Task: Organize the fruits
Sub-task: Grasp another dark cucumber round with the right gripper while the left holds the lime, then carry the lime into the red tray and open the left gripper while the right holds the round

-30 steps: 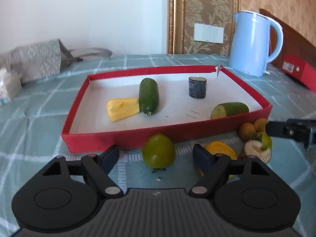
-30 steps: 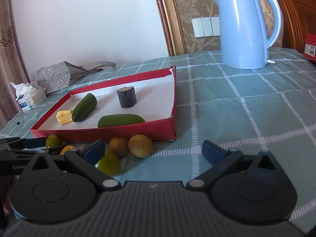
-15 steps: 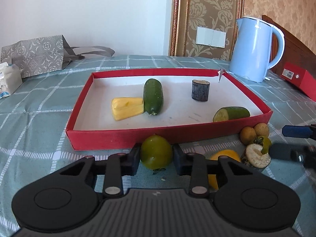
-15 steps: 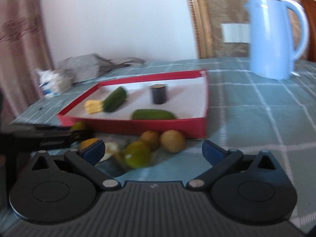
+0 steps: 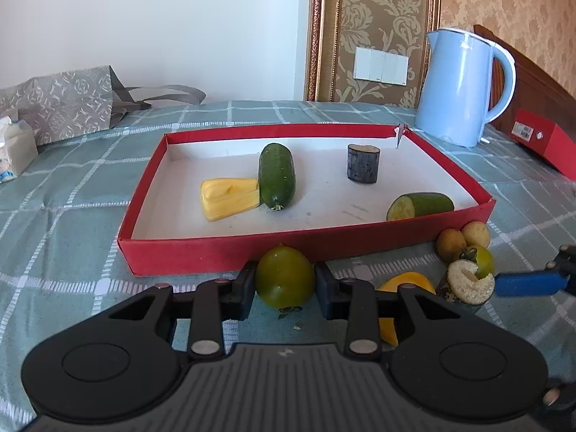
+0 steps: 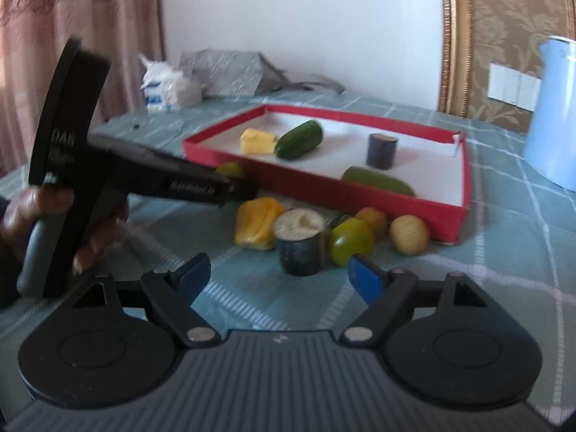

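My left gripper point(image 5: 284, 282) is shut on a round green fruit point(image 5: 284, 275) just in front of the red tray point(image 5: 223, 255). In the tray lie a yellow wedge point(image 5: 228, 198), a whole cucumber point(image 5: 276, 174), a dark cut cylinder point(image 5: 363, 162) and a cut cucumber piece point(image 5: 421, 205). My right gripper point(image 6: 279, 275) is open and empty, facing a dark cylinder with a pale top point(image 6: 300, 243), a yellow pepper piece point(image 6: 257, 226), a green fruit point(image 6: 351, 241) and two small brown fruits point(image 6: 408, 234) on the cloth.
A light blue kettle point(image 5: 462, 86) stands behind the tray's right corner. A red box point(image 5: 540, 140) lies at far right. A grey patterned bag point(image 5: 61, 100) and a tissue pack point(image 5: 14, 144) sit at far left. The hand holding the left gripper point(image 6: 64, 216) is at the right view's left.
My left gripper has closed on the round green fruit. My right gripper has swung left toward the loose fruits beside the tray and stays open.
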Motion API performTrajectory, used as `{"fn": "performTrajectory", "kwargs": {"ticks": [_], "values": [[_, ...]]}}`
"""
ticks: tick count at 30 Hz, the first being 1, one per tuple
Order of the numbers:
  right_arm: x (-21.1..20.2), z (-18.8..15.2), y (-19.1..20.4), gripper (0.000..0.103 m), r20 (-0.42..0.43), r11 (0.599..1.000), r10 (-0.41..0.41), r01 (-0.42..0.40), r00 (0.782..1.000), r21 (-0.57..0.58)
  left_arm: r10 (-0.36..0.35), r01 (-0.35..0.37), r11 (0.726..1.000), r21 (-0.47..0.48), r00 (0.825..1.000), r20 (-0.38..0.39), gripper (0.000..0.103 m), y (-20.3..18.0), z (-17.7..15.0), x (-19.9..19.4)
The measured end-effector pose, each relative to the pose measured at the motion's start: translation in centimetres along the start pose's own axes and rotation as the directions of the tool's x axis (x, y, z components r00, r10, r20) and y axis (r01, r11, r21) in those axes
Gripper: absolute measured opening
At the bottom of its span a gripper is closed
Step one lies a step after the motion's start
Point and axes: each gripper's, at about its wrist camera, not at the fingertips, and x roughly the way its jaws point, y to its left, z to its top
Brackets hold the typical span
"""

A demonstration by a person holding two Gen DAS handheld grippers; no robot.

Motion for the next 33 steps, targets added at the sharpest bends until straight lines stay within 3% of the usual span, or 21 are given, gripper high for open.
{"fn": "performTrajectory", "kwargs": {"ticks": [6,9,10,11,12,24,25,28,29,30,32,33], "values": [[0.8,0.4,0.3,0.08,-0.012,0.999,-0.037,0.037,0.999,-0.026,-0.001,0.001,1.0,0.005,1.0,-0.001,0.034,-0.1,0.0,0.0],[0.5,0.5,0.5,0.063,-0.012,0.999,-0.029,0.029,1.0,-0.032,-0.002,0.002,1.0,0.004,1.0,-0.001,0.034,-0.1,0.0,0.0],[0.6,0.5,0.5,0.048,-0.02,0.999,-0.019,0.018,1.0,-0.033,-0.001,0.001,1.0,0.005,1.0,-0.001,0.034,-0.1,0.0,0.0],[0.8,0.4,0.5,0.04,-0.032,0.999,-0.022,0.021,0.999,-0.029,0.0,0.0,1.0,0.006,1.0,-0.001,0.034,-0.1,0.0,0.0],[1.1,0.3,0.5,0.037,-0.041,0.999,-0.042,0.041,0.998,-0.033,0.0,0.0,1.0,0.006,1.0,-0.001,0.034,-0.1,0.0,0.0],[2.7,1.2,0.3,0.033,-0.031,0.997,-0.062,0.06,0.998,-0.057,0.001,-0.001,1.0,0.008,1.0,-0.002,0.034,-0.2,-0.1,0.0],[2.8,1.3,0.4,0.036,-0.028,0.996,-0.066,0.064,0.997,-0.059,0.002,-0.002,1.0,0.008,1.0,-0.002,0.034,-0.1,-0.1,0.0],[3.1,1.3,1.0,0.058,-0.035,0.992,-0.073,0.069,0.997,-0.101,0.002,-0.002,1.0,0.009,1.0,-0.002,0.035,-0.1,-0.1,0.0],[3.1,1.4,1.4,0.058,-0.027,0.989,-0.09,0.086,0.996,-0.121,0.002,-0.002,1.0,0.01,1.0,-0.002,0.035,-0.1,-0.1,0.0],[3.0,1.4,1.6,0.057,-0.015,0.986,-0.1,0.097,0.995,-0.139,0.002,-0.002,1.0,0.01,1.0,-0.002,0.035,-0.1,-0.1,0.0],[3.0,1.4,1.8,0.031,-0.01,0.983,-0.114,0.111,0.993,-0.148,0.002,-0.002,1.0,0.009,1.0,-0.002,0.035,-0.2,-0.1,0.0],[3.0,1.5,1.7,0.031,-0.011,0.983,-0.121,0.118,0.993,-0.139,0.002,-0.002,1.0,0.009,1.0,-0.002,0.035,-0.2,-0.1,0.0]]}}
